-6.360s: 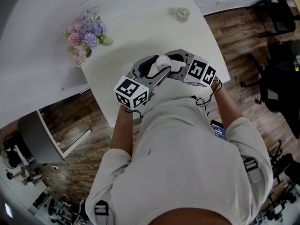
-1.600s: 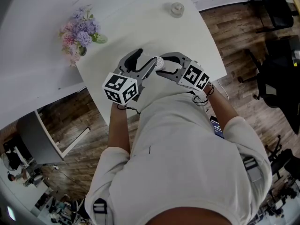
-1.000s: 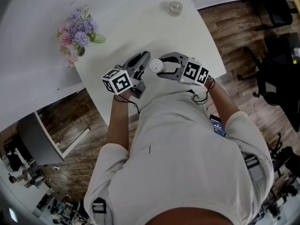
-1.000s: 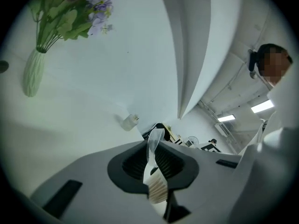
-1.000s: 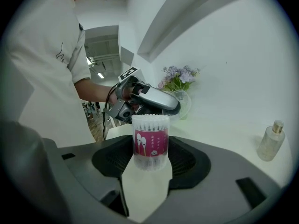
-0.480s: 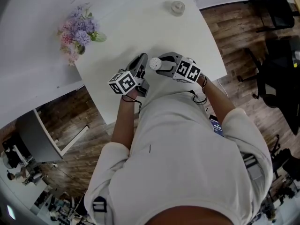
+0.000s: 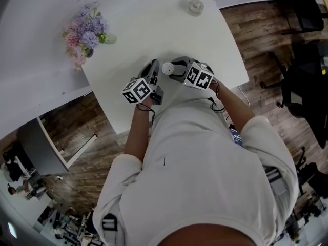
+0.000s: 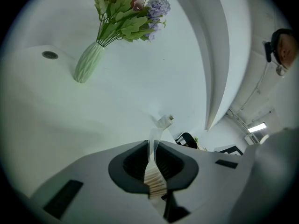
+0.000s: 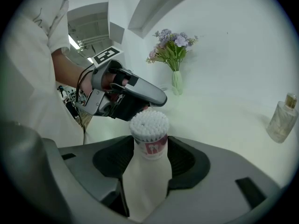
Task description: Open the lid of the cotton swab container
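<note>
The cotton swab container (image 9: 148, 146), a white tube with a red-and-white label, stands between the jaws of my right gripper (image 9: 149, 164), which are closing a little tighter on it. Its top is uncovered and the white swab heads (image 9: 148, 124) show. In the head view the container (image 7: 167, 68) sits above the table's near part. My left gripper (image 8: 154, 171) is shut on a thin clear plastic piece with a ribbed edge (image 8: 156, 139), seemingly the lid seen edge-on. The left gripper (image 7: 152, 72) hangs just left of the container, apart from it.
A green vase of pink and purple flowers (image 7: 84, 35) stands at the white table's (image 7: 154, 29) far left corner. A small glass bottle (image 7: 195, 6) stands at the far right edge. A dark office chair (image 7: 302, 14) is on the wooden floor to the right.
The left gripper has drawn away from the container's top to the left and turned, with the clear piece in it. The swab heads now show bare. The right gripper tilted slightly.
</note>
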Motion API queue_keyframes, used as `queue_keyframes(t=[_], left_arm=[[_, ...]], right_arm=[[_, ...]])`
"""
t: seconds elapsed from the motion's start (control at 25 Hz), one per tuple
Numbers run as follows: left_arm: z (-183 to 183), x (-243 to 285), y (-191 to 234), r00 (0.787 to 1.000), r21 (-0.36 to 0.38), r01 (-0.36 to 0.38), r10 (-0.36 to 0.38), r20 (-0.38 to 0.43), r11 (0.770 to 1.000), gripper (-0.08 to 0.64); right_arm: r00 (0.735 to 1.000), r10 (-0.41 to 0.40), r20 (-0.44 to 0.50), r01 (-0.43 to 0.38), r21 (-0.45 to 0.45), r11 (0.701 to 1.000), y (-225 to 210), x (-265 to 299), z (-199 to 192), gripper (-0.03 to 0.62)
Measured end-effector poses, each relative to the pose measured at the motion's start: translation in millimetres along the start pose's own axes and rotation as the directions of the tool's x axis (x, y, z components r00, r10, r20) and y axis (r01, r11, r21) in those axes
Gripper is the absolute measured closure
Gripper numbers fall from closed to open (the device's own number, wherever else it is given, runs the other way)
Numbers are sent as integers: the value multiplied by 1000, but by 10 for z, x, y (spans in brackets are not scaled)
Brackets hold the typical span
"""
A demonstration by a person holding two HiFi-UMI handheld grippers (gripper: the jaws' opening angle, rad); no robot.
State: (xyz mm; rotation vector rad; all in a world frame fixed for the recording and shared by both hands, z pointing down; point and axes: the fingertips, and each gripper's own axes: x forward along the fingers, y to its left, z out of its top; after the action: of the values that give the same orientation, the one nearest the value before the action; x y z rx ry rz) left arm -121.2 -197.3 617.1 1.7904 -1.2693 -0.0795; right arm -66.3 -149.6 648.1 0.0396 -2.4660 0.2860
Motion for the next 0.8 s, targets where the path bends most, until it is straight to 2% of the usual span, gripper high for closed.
queue_keyframes(t=[0.36, 0.64, 0.8], left_arm=[[-23, -48, 81, 1000, -11, -13, 13, 16, 1000, 517], [-88, -98, 78, 1000, 6, -20, 20, -20, 1000, 509], [-118, -153, 121, 999, 28, -36, 37, -38, 999, 463]], right_arm=[[1000, -8, -10, 8, -40, 999, 22, 60, 6, 373], [1000, -14, -12, 14, -36, 999, 79, 48, -4, 373], [1000, -14, -15, 13, -37, 999, 108, 59, 4, 370]])
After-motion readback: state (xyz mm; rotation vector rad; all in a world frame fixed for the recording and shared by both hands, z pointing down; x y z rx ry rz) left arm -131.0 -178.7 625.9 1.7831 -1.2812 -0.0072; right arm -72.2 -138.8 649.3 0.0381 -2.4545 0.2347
